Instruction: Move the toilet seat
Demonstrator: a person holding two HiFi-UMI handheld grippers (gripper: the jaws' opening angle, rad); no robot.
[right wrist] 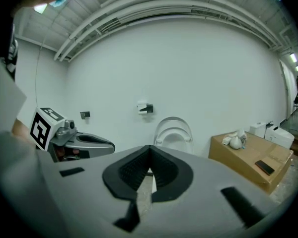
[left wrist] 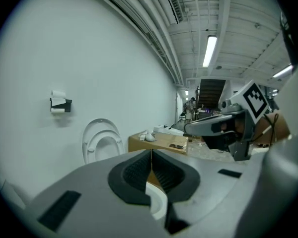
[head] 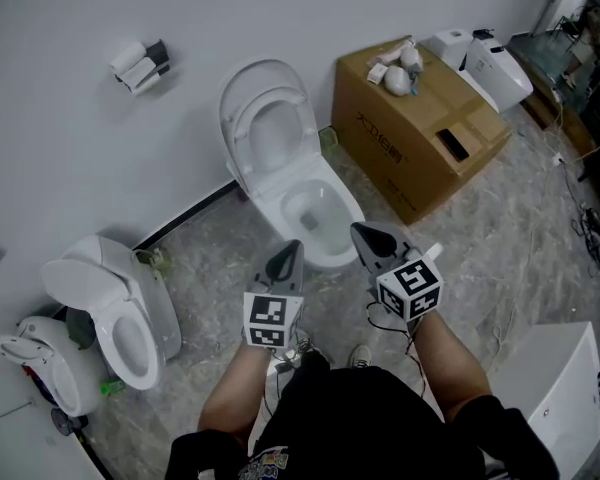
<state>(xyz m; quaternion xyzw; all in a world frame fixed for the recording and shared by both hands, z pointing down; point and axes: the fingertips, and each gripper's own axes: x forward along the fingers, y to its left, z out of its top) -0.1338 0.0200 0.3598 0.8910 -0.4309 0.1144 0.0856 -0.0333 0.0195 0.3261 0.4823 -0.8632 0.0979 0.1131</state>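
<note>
The left gripper and right gripper both have their jaws pressed together, empty, at seven and four o'clock of the toilet bowl. The toilet seat stands raised at eleven, untouched.

The left claw and right claw are grey with black ridged pads. Behind each sits a white marker cube. The shirt is black.

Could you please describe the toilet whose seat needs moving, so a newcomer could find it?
Find the white wall. The toilet stands against it, beside the big cardboard box. Unlike the second toilet at left, its seat stands raised against the wall.
</note>
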